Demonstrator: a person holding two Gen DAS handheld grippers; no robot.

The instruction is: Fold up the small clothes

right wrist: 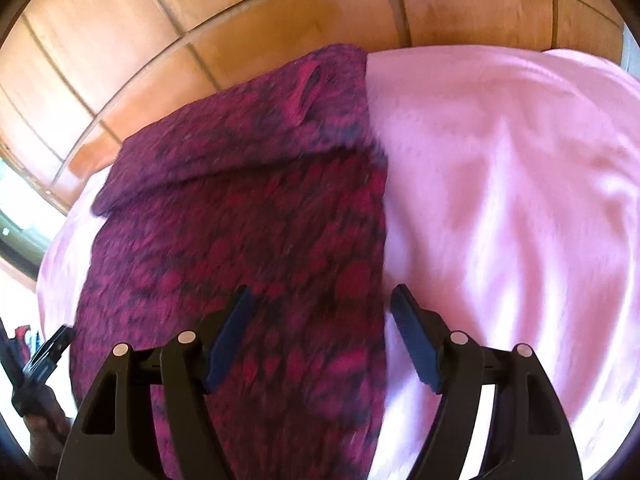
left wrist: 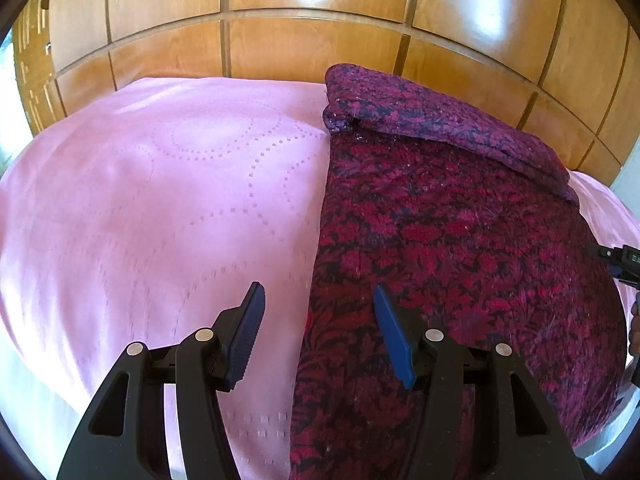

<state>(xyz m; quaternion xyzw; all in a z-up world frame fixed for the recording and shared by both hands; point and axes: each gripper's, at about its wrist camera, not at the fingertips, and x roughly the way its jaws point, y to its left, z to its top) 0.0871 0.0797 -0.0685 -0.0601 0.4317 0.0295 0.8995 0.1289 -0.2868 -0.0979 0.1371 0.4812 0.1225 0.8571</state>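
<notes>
1. Lying flat on a bed, the dark red and purple patterned garment (left wrist: 460,248) stretches from the near edge towards the far side, its far end folded back over itself into a thick flap (left wrist: 440,120).
2. In the left wrist view the garment fills the right half of the bed; in the right wrist view, which is blurred, it fills the left half (right wrist: 240,220).
3. Left claw (left wrist: 318,300) hovers over the garment's left edge, jaws partly apart with nothing between them; one blue pad is above the sheet, the other above the cloth.
4. Right claw (right wrist: 320,300) hovers over the garment's right edge, jaws wide and holding nothing.
5. A pink bedsheet (left wrist: 160,200) with dotted circle patterns covers the bed.
6. Behind the bed stands a wall of glossy wooden panels (left wrist: 320,0).
</notes>
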